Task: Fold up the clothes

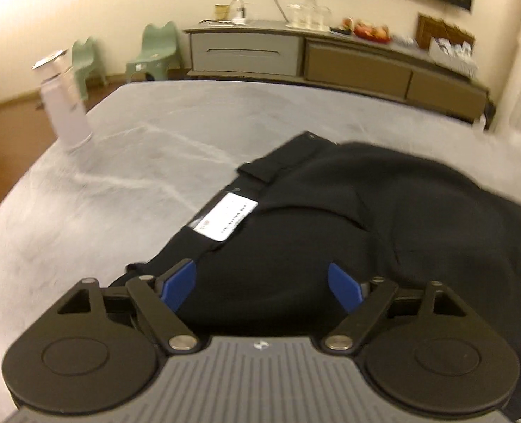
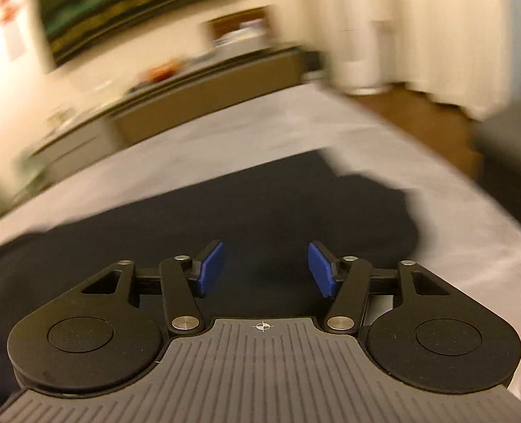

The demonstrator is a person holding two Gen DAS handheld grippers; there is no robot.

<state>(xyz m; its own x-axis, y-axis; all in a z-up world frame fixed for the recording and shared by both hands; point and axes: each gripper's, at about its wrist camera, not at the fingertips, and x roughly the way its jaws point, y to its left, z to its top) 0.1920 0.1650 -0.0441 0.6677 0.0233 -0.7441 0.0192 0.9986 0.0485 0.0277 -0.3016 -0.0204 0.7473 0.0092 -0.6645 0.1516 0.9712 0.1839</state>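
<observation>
Left wrist view looks along the left tool (image 1: 262, 283), whose two blue pads (image 1: 179, 283) are spread wide apart and hold nothing. Between and beyond them lies the black garment (image 1: 348, 229), a pair of trousers as it seems, in a loose heap on the grey surface (image 1: 137, 162). Its waistband (image 1: 260, 179) runs away from the tool toward the far side, with a belt loop on it and a white label (image 1: 225, 220) sewn at the inside. The cloth rises in a soft mound to the right of the waistband, and it reaches under the tool body. At the left edge of the surface stands a white bottle (image 1: 64, 102) with a shiny cap, well apart from the garment and blurred. Behind the surface a long low cabinet (image 1: 295, 56) stands at the wall, with glass things and some fruit on top, and two small green chairs (image 1: 154, 53) are beside it on the floor. Right wrist view is strongly blurred. The right tool (image 2: 265, 269) also has its blue pads spread, with nothing between them. It is above the same black garment, which here lies flatter across the grey surface, one darker bump near the middle. I cannot tell if either tool touches the cloth.
</observation>
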